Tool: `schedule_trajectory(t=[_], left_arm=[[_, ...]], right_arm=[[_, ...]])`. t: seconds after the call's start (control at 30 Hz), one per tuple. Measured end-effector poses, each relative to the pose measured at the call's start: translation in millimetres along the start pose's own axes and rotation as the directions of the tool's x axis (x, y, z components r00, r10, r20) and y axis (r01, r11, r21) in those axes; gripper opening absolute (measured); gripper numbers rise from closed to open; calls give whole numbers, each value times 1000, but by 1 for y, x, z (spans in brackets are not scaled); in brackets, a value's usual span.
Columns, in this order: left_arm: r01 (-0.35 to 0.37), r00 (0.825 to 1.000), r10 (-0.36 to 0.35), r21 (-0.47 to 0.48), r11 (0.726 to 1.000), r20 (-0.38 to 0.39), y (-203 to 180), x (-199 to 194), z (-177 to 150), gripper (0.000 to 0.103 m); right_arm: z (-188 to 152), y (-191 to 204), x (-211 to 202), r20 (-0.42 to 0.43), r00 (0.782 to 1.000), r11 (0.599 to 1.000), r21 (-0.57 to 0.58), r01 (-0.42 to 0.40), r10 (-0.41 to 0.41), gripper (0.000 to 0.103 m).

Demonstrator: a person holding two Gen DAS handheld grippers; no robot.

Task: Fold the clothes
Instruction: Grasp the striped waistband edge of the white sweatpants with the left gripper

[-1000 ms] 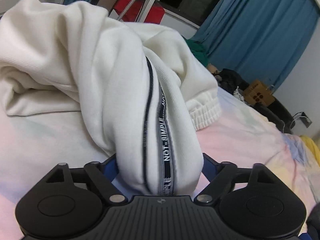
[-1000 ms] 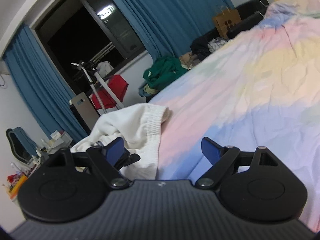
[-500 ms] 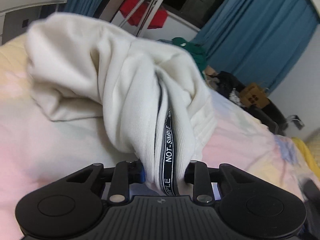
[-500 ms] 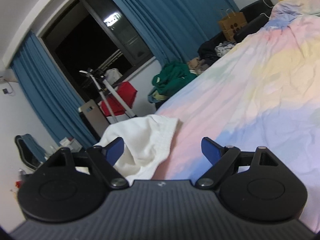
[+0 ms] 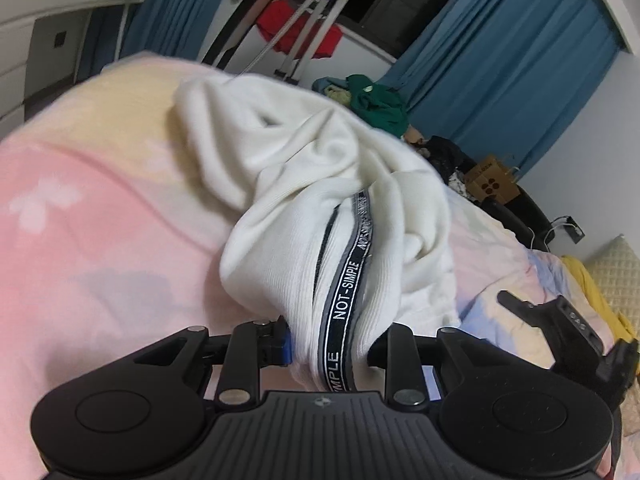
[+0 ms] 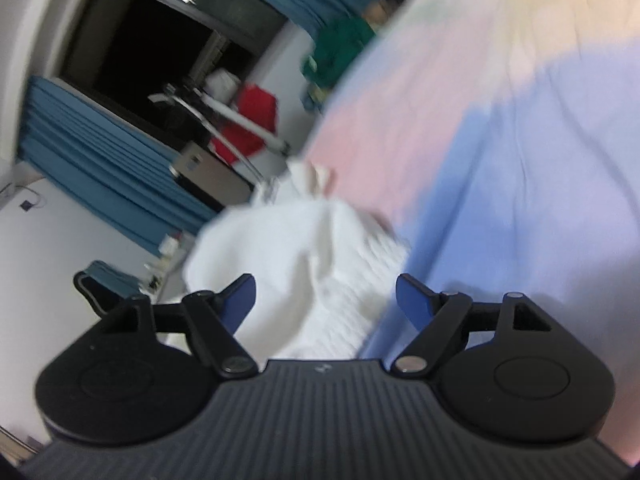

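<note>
A white knit garment (image 5: 304, 184) with a black "NOT-SIMPLE" tape stripe (image 5: 348, 276) lies bunched on the pastel bedsheet (image 5: 100, 240). My left gripper (image 5: 334, 344) is shut on the garment's edge by the stripe and lifts it off the bed. My right gripper (image 6: 326, 300) is open and empty, tilted, with the white garment (image 6: 296, 252) lying between and beyond its fingers. The right gripper also shows at the right edge of the left wrist view (image 5: 560, 320). The right wrist view is blurred.
The bed's far edge meets a clothes rack with a red item (image 5: 296, 36), a green clothes pile (image 5: 376, 104), a cardboard box (image 5: 492, 184) and blue curtains (image 5: 500, 72). A white dresser (image 5: 44, 40) stands at left. A yellow pillow (image 5: 592, 280) lies at right.
My left gripper closed on the garment and pulled it up and back, bunching the cloth. My right gripper stayed open, tilted and swung toward the garment.
</note>
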State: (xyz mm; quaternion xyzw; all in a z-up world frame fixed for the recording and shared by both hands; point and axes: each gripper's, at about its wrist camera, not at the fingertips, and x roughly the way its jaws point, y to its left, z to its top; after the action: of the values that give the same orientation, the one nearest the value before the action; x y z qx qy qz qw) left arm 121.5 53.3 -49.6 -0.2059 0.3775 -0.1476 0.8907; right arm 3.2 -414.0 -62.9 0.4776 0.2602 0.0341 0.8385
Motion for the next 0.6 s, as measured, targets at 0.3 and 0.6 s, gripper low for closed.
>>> schedule_trajectory(t=[0.3, 0.6], left_arm=[[-69, 997, 70, 27, 997, -32, 15, 25, -11, 29], [8, 995, -8, -2, 1000, 103, 10, -34, -26, 26]], right_arm=[[-8, -2, 38, -57, 998, 999, 38, 6, -4, 69], [-7, 21, 7, 20, 996, 996, -22, -82, 83, 68]])
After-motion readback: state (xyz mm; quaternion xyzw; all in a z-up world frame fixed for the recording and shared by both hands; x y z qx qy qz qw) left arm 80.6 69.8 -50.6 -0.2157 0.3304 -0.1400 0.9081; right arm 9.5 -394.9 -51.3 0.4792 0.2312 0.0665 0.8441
